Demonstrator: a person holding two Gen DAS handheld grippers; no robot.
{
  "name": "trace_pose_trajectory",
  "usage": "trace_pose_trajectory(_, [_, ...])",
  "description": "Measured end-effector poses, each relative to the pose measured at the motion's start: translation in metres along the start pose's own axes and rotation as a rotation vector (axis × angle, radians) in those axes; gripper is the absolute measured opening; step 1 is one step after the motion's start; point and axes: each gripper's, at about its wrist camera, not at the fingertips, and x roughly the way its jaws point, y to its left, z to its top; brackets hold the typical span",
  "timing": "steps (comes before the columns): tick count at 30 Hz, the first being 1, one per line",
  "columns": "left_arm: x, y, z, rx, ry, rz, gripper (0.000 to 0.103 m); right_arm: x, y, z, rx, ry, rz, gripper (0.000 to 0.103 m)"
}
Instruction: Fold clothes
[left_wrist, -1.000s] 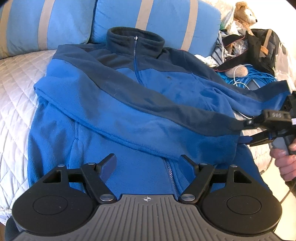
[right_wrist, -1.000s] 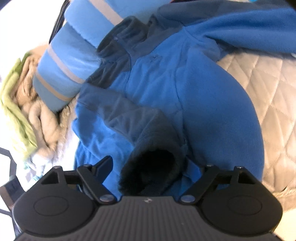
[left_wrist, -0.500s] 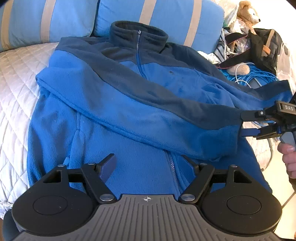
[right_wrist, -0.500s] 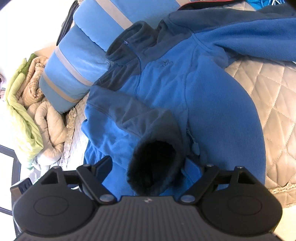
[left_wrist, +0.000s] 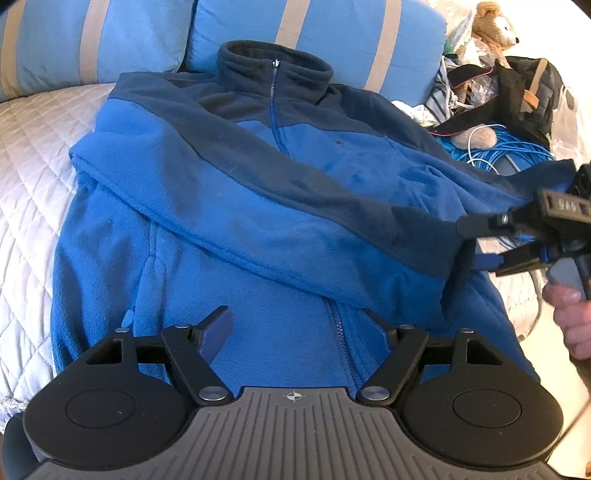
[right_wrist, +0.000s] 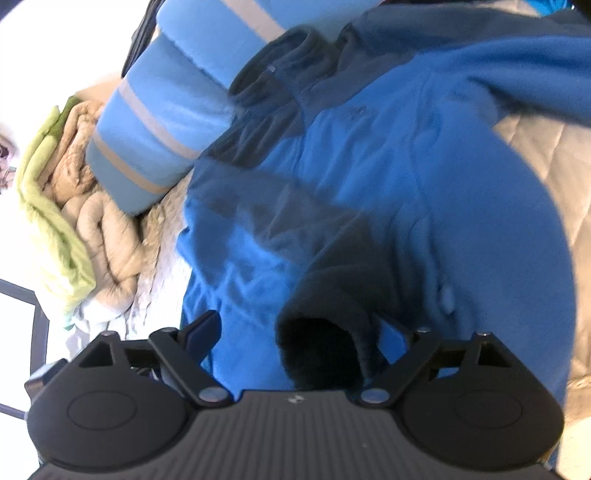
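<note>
Quilted bed (left_wrist: 26, 177) is carrying our blue jacket (left_wrist: 229, 206), one sleeve (left_wrist: 332, 229) folded across; we are holding the left gripper (left_wrist: 295, 332) open above its hem, and the right gripper (right_wrist: 295, 332) open around the cuff (right_wrist: 321, 347).

R gripper (right_wrist: 295, 332) jaws spread, dark cuff (right_wrist: 325, 347) of blue fleece (right_wrist: 461, 206) btwn them

Both wrist views looked steeply down at close range — left from the hem, right from the side — sharing the fleece jacket (left_wrist: 229, 221).
</note>
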Motion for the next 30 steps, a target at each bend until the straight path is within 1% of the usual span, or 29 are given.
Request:
trace_pose_trajectory(1, [0.000, 0.000, 0.000, -0.003, 0.000, 0.002, 0.073, 0.002, 0.001, -0.002, -0.008, 0.004, -0.018, 0.088])
trace_pose_trajectory(4, [-0.002, 0.003, -0.002, -0.006, -0.003, 0.001, 0.073, 0.008, 0.000, -0.009, -0.052, 0.020, -0.165, 0.087])
trace_pose_trajectory(5, [-0.003, 0.004, -0.003, -0.007, -0.004, 0.001, 0.073, 0.009, -0.002, -0.011, -0.062, 0.024, -0.188, 0.087])
trace_pose_trajectory(7, [-0.002, 0.009, -0.004, -0.016, -0.002, 0.000, 0.073, 0.007, -0.004, -0.015, -0.068, 0.016, -0.164, 0.087])
trace_pose_trajectory(9, [0.000, 0.012, -0.005, -0.029, 0.006, 0.003, 0.073, 0.005, -0.006, -0.017, -0.060, -0.003, -0.145, 0.083])
trace_pose_trajectory(10, [0.000, 0.013, -0.005, -0.033, 0.008, 0.002, 0.073, 0.005, -0.007, -0.018, -0.057, -0.008, -0.149, 0.081])
trace_pose_trajectory(12, [0.000, 0.015, -0.006, -0.039, 0.011, 0.001, 0.073, 0.006, -0.009, -0.020, -0.054, -0.019, -0.161, 0.071])
trace_pose_trajectory(14, [-0.001, 0.016, -0.007, -0.038, 0.008, -0.003, 0.073, 0.006, -0.009, -0.024, -0.068, -0.035, -0.189, 0.066])
trace_pose_trajectory(16, [-0.002, 0.017, -0.008, -0.040, 0.007, -0.007, 0.073, 0.006, -0.007, -0.027, -0.098, -0.051, -0.210, 0.065])
trace_pose_trajectory(18, [-0.002, 0.018, -0.008, -0.041, 0.005, -0.007, 0.073, 0.006, -0.001, -0.032, -0.141, -0.071, -0.229, 0.069])
trace_pose_trajectory(22, [-0.001, 0.018, -0.008, -0.048, 0.009, -0.007, 0.073, 0.011, 0.012, -0.051, -0.281, -0.129, -0.292, 0.069])
trace_pose_trajectory(24, [0.000, 0.017, -0.010, -0.047, 0.012, -0.003, 0.073, 0.014, 0.016, -0.060, -0.360, -0.157, -0.330, 0.067])
trace_pose_trajectory(25, [0.000, 0.017, -0.011, -0.046, 0.015, -0.002, 0.073, 0.015, 0.018, -0.064, -0.396, -0.172, -0.349, 0.062])
trace_pose_trajectory(27, [0.000, 0.016, -0.012, -0.046, 0.017, -0.002, 0.073, 0.016, 0.020, -0.069, -0.438, -0.199, -0.385, 0.048])
trace_pose_trajectory(28, [0.000, 0.016, -0.012, -0.046, 0.018, -0.002, 0.073, 0.017, 0.020, -0.070, -0.448, -0.208, -0.398, 0.045])
trace_pose_trajectory(30, [0.000, 0.016, -0.013, -0.049, 0.019, 0.000, 0.073, 0.014, 0.016, -0.069, -0.444, -0.218, -0.402, 0.033])
